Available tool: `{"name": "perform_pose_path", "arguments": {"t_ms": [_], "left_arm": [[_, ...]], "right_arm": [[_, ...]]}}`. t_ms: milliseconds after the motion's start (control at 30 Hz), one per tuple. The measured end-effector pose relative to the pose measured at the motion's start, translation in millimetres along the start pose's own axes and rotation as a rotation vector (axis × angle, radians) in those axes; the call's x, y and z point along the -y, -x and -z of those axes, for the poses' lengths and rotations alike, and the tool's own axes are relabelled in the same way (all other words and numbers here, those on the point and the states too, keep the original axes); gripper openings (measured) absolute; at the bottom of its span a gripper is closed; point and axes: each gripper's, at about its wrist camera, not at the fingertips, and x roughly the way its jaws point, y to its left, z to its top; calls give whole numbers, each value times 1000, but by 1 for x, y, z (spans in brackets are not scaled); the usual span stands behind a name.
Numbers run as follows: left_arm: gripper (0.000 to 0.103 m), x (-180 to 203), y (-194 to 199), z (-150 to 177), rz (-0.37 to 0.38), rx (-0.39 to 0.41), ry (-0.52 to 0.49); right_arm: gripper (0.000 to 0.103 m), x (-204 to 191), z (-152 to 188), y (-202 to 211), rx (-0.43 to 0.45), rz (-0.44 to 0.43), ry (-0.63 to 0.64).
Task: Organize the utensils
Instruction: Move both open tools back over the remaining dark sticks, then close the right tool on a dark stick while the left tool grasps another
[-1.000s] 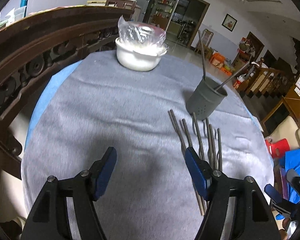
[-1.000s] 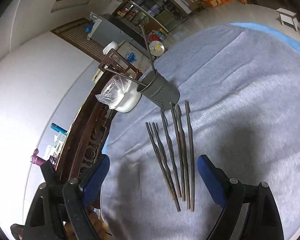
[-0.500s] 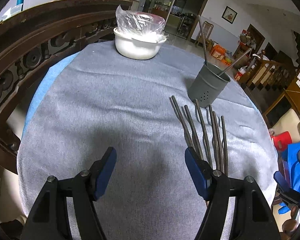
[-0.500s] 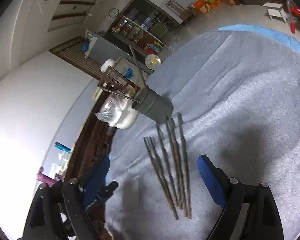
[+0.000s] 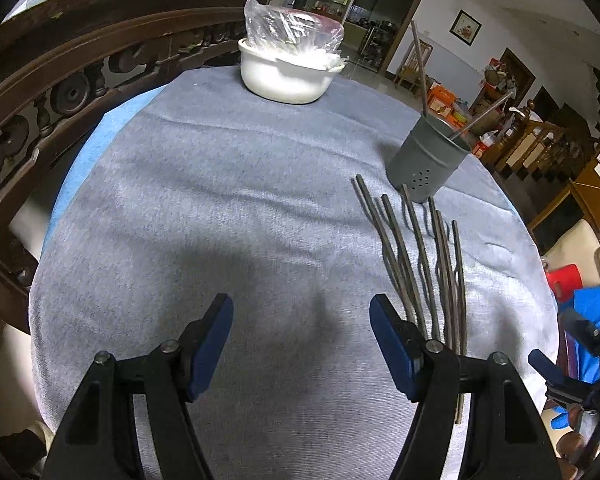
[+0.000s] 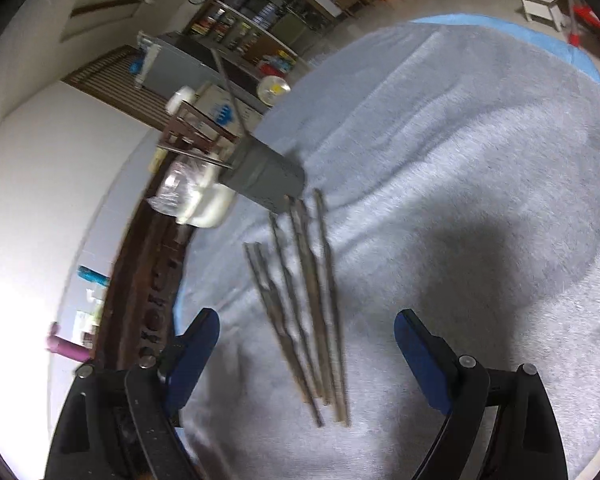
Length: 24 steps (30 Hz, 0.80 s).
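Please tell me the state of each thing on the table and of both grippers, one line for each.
Loose chopsticks: lying flat on the grey cloth, fanned out, none held.
Grey holder: upright, two chopsticks standing in it.
White bowl: upright, plastic bag in it.
Left hand-held gripper: open, empty.
Right hand-held gripper: open, empty, above the chopsticks.
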Motion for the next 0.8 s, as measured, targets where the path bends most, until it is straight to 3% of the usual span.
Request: {"name": "perform_pose_path", "arguments": {"t_ms": [300,467,667,733,800], "left_arm": [[71,-3,-4,2,-4,-19,15],[71,-5,-5,1,2,-24,16],[71,-9,-5,-4,-30,-29,21],[71,-10,-7,-6,-44,-38,20],[71,-11,-9,-8,-56,-49,13]], "right_arm": [[91,-3,-23,-19,-65,111,24],[91,-10,-47,-46,-172,159,46],[91,-26,-65,-83,-267,281,144],[88,-31,-68,-95,-289,309,173],[75,-33,-70,-104,-304,324,180]]}}
